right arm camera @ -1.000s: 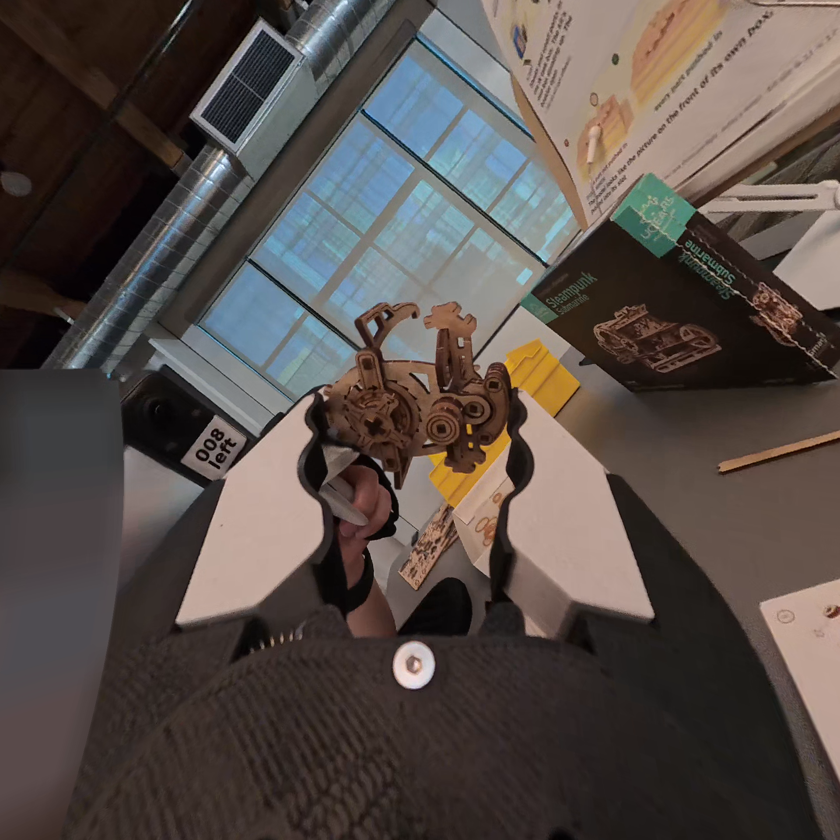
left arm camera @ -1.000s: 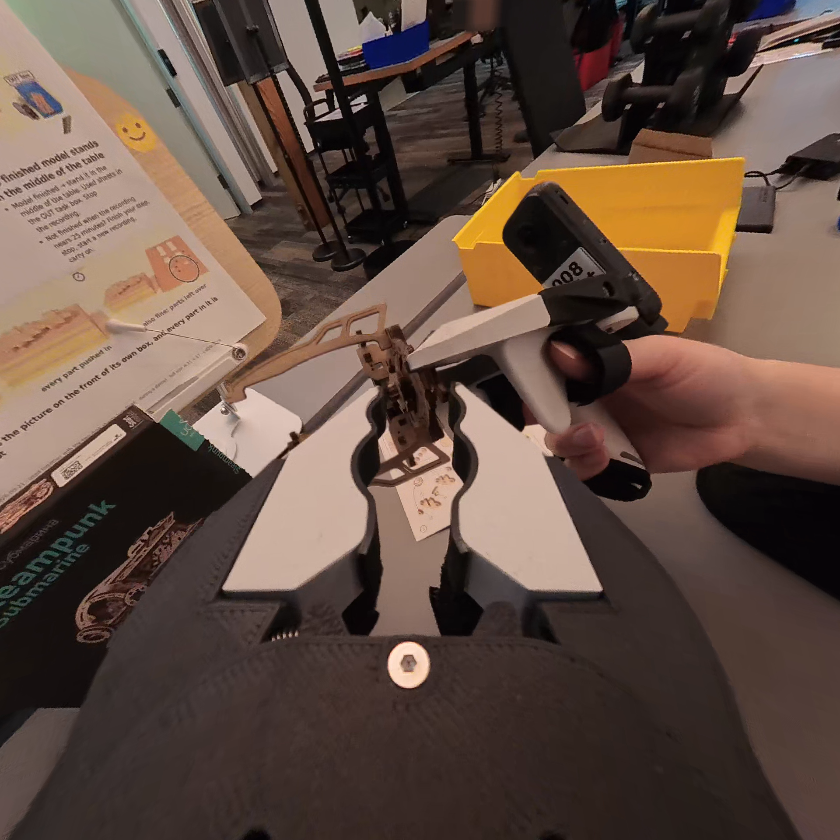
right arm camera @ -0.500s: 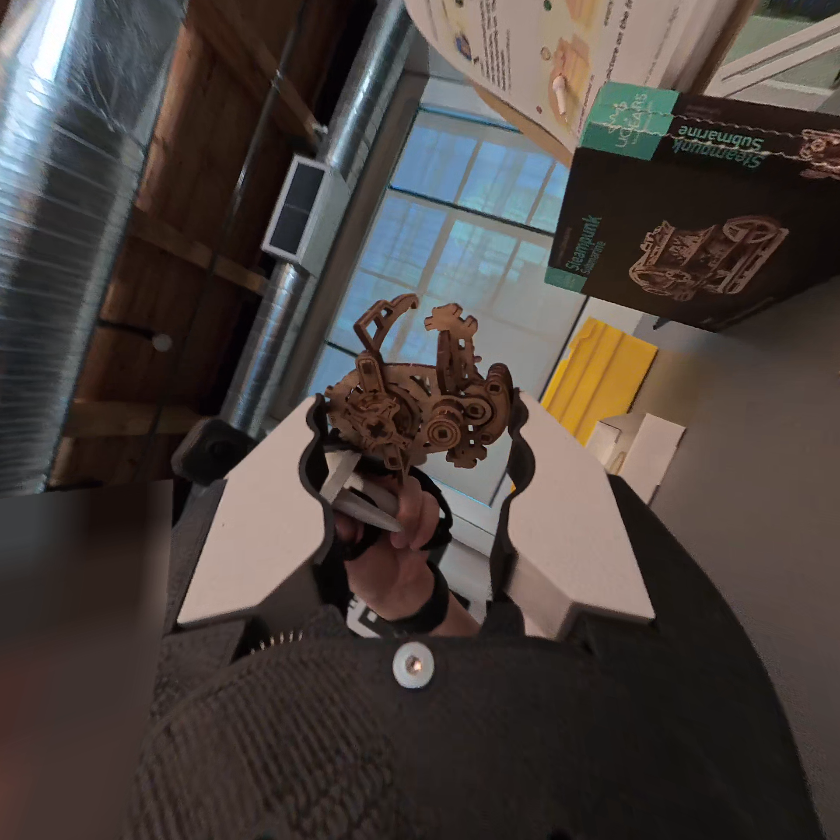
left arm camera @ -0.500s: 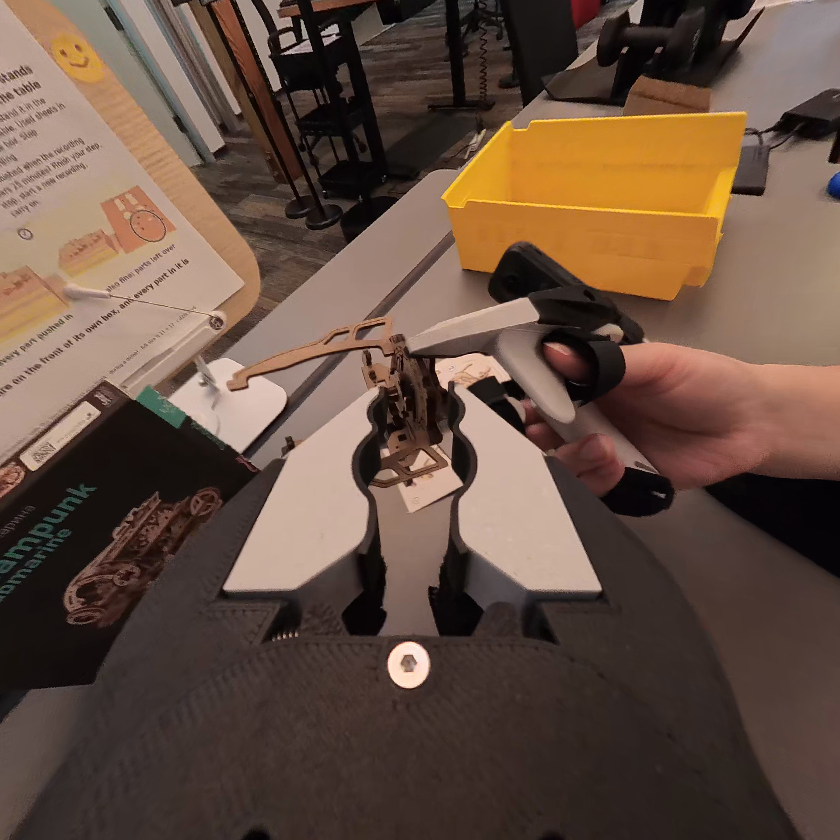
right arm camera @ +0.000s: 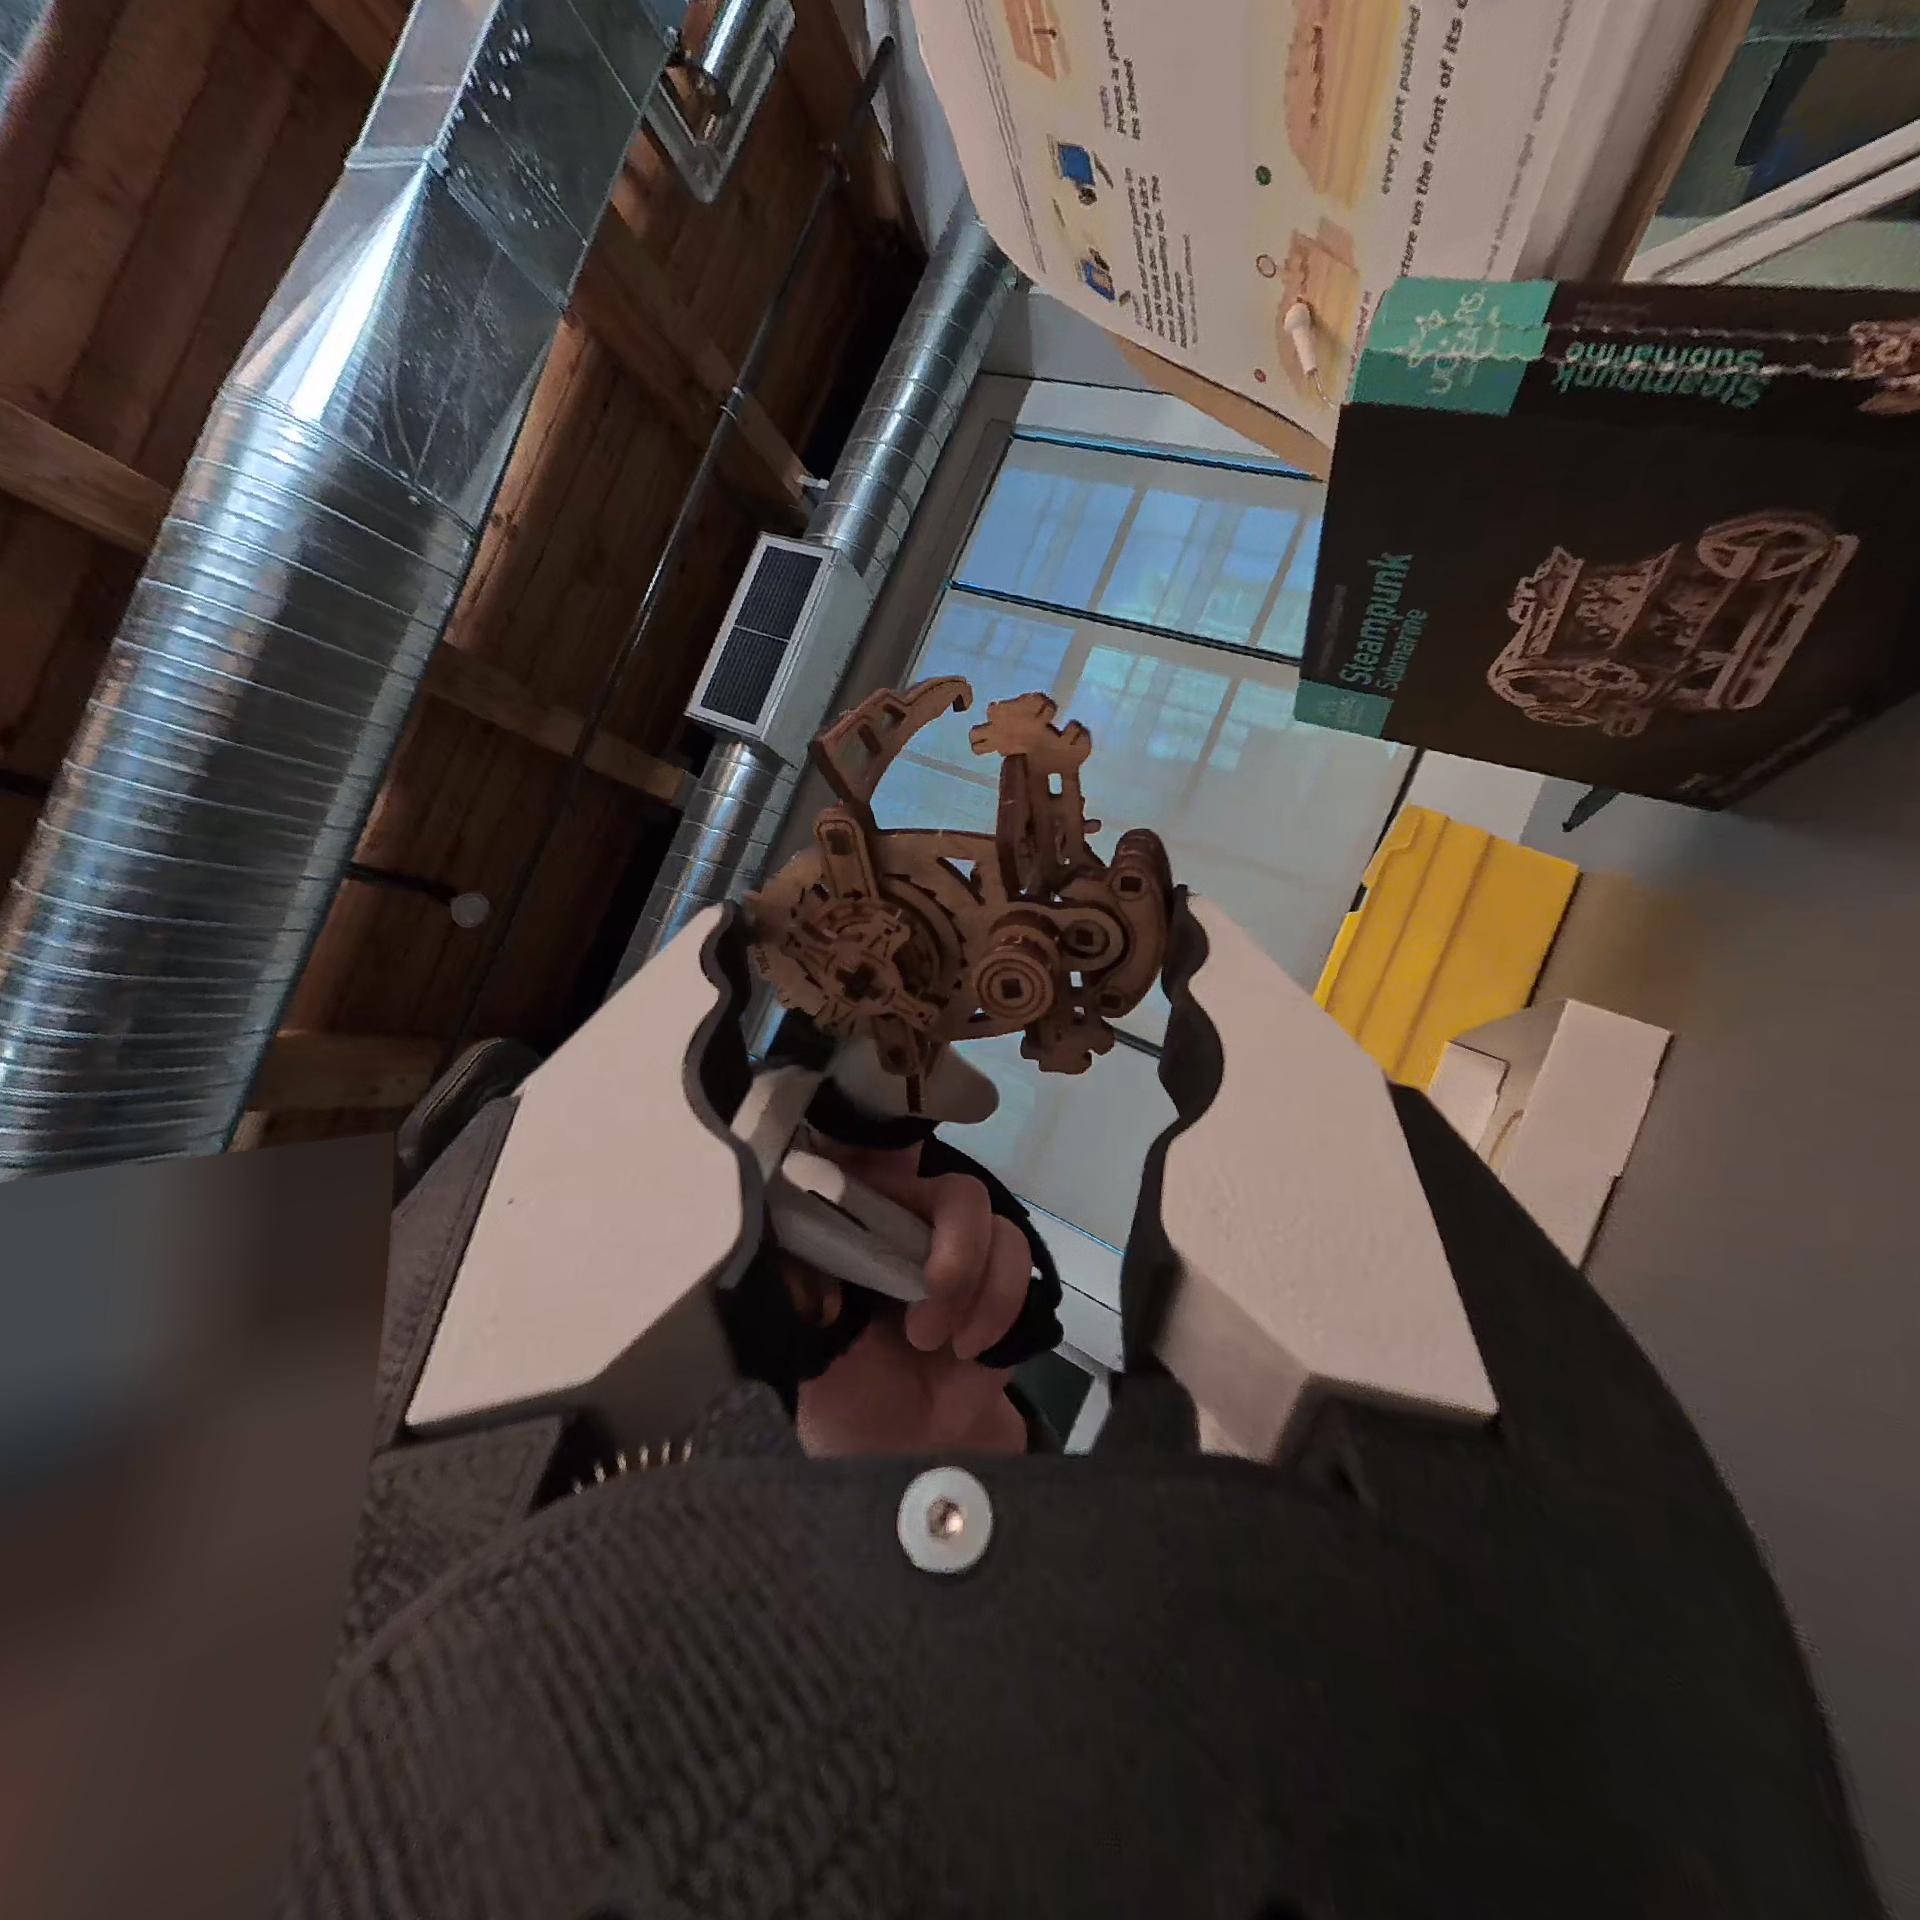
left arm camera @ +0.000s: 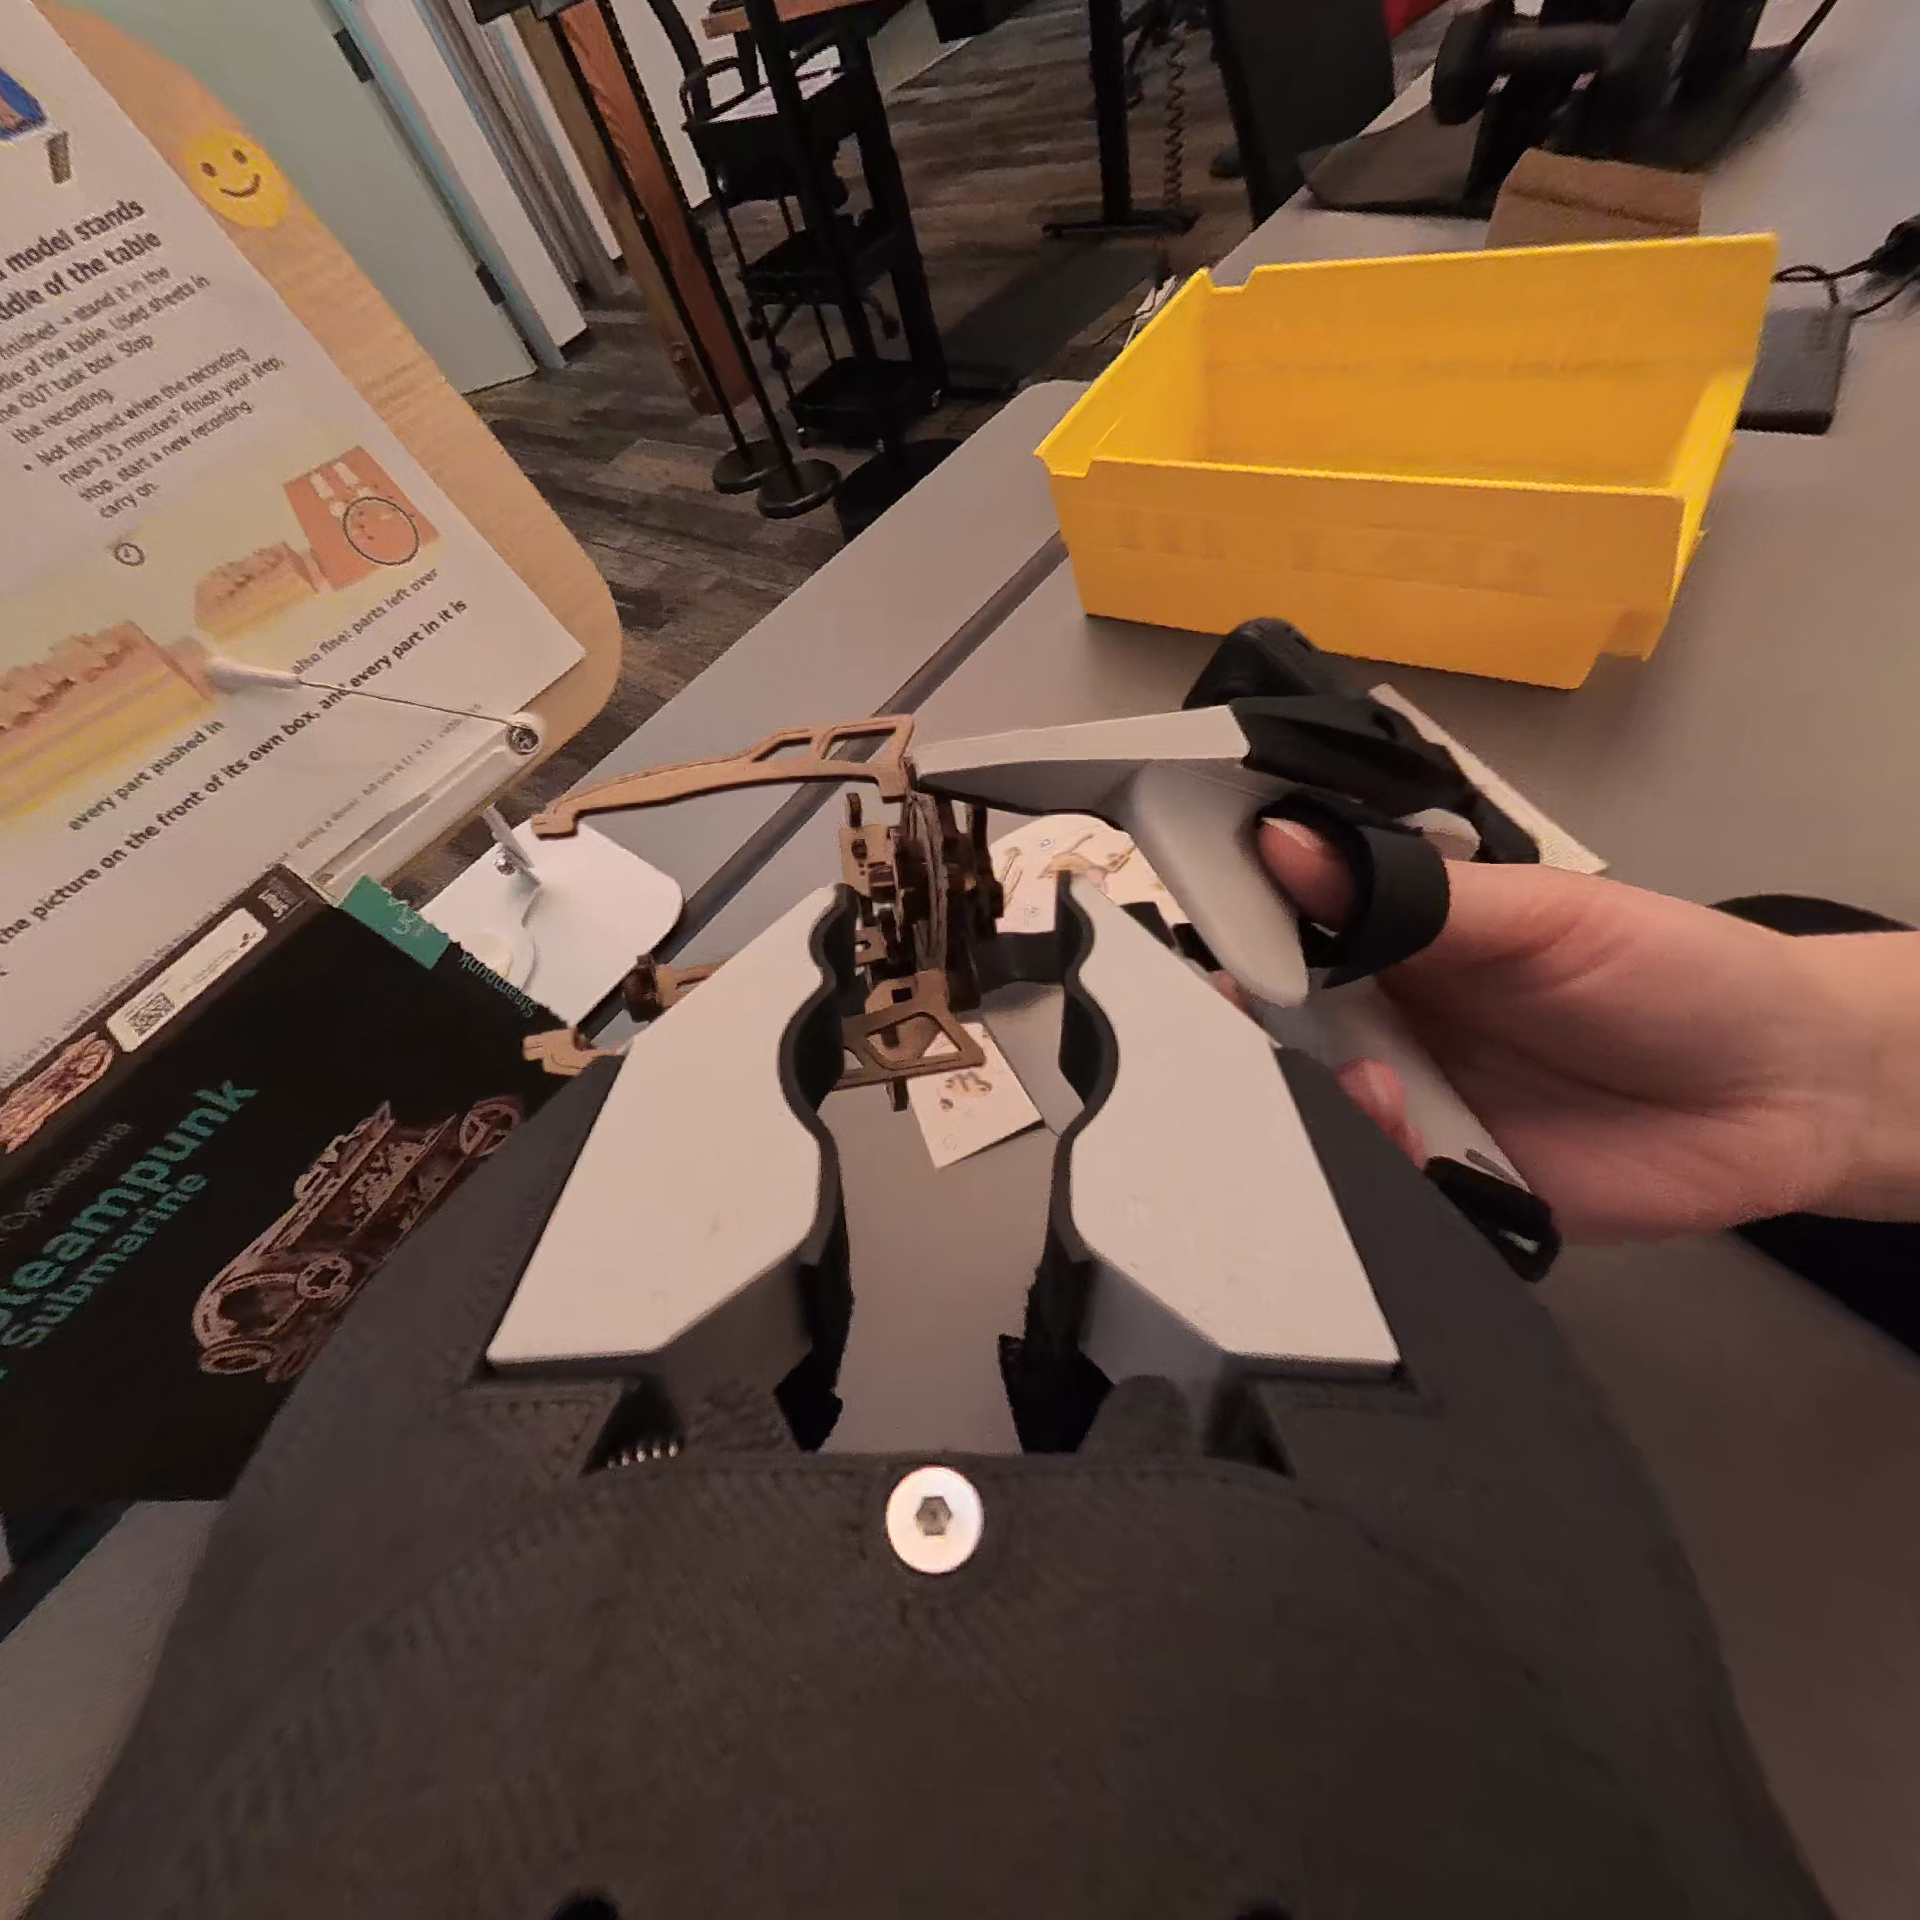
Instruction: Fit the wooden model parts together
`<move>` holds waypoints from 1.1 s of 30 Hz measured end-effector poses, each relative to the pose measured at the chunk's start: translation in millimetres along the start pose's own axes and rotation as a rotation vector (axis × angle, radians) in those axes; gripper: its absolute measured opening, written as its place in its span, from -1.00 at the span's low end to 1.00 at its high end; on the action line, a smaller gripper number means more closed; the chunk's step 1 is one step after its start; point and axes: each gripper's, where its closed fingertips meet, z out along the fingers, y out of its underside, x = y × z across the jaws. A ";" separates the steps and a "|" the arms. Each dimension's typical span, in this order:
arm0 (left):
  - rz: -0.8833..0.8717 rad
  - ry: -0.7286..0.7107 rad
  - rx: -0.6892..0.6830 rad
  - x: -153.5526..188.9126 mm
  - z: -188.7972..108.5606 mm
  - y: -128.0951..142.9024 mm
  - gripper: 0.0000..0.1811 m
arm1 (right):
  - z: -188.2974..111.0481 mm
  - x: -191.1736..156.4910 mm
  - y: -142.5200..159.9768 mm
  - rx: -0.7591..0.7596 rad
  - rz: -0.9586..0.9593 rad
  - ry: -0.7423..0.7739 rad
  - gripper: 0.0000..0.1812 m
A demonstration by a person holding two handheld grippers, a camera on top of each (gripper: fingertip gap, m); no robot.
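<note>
A brown wooden gear model (right arm camera: 935,956) sits between the fingertips of my right gripper (right arm camera: 951,935), which is shut on it. In the left wrist view the model (left arm camera: 914,914) shows edge-on, with a long thin wooden arm (left arm camera: 727,774) reaching left from its top. The right gripper's upper finger (left arm camera: 1070,753) comes in from the right, held by a hand (left arm camera: 1662,1039). My left gripper (left arm camera: 945,935) has its jaws apart on either side of the model's lower end, with a gap on the right side. The left gripper (right arm camera: 894,1143) also shows below the model in the right wrist view.
A dark kit box (left arm camera: 208,1195) and an instruction board (left arm camera: 208,468) stand at the left. A yellow bin (left arm camera: 1403,457) sits behind on the grey table (left arm camera: 1714,727). Paper sheets (left arm camera: 977,1112) and small wooden parts (left arm camera: 561,1049) lie under the grippers. The grippers are tip to tip, or close to it.
Both grippers have moved together with the model held between them. The right gripper has tipped flatter and turned further up toward the ceiling. The jaw gaps look unchanged.
</note>
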 end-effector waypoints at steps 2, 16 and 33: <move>0.015 -0.011 -0.015 0.2 2.9 3.4 -0.63 | 0.4 2.1 4.6 0.000 -0.006 0.012 -0.13; -0.031 -0.002 -0.008 -25.2 -12.2 2.1 -0.73 | -6.9 -5.7 -19.8 0.050 -0.212 0.074 -0.05; -0.199 0.393 -0.106 32.3 17.7 25.8 -0.74 | -158.4 -105.1 -115.7 0.124 -1.995 0.689 -0.32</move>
